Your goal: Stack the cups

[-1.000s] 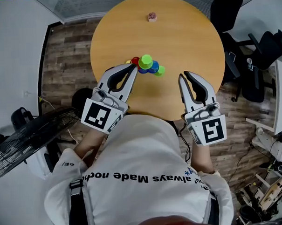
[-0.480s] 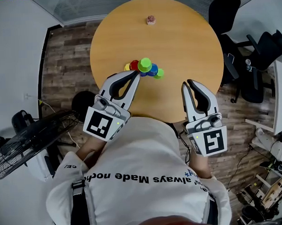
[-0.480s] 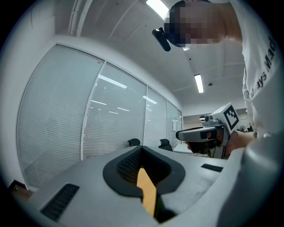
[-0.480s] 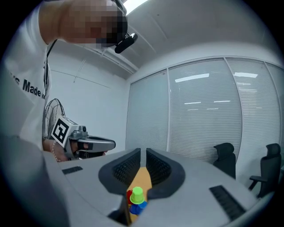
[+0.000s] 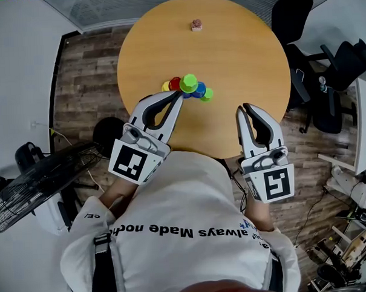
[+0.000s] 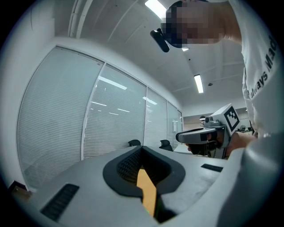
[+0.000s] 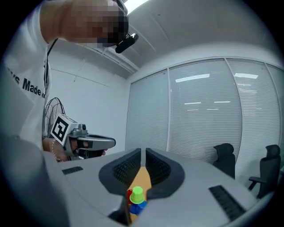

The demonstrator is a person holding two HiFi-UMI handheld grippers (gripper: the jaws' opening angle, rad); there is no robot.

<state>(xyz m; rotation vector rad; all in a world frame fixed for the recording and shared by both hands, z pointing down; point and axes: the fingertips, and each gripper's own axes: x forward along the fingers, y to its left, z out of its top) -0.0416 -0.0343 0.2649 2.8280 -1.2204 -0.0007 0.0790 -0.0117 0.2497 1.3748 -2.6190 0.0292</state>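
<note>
Several small colored cups cluster on the round wooden table (image 5: 239, 49). A light green cup (image 5: 189, 83) stands upside down on top of a blue one (image 5: 199, 89). A red cup (image 5: 175, 83) and a yellow cup (image 5: 164, 86) sit to their left, and a smaller green one (image 5: 208, 94) to the right. My left gripper (image 5: 179, 95) is shut and empty, its tips just short of the cluster. My right gripper (image 5: 243, 111) hovers near the table's front edge, shut with nothing held. In the right gripper view the green cup (image 7: 137, 194) shows past the shut jaws (image 7: 143, 153).
A small pinkish object (image 5: 196, 23) sits at the table's far side. Black office chairs (image 5: 343, 63) stand to the right. A floor fan (image 5: 39, 179) is at the lower left, and clutter lies on the floor at the lower right (image 5: 345, 250).
Both grippers have drawn back a little from the cups toward the person, then held still. The cups have not moved.
</note>
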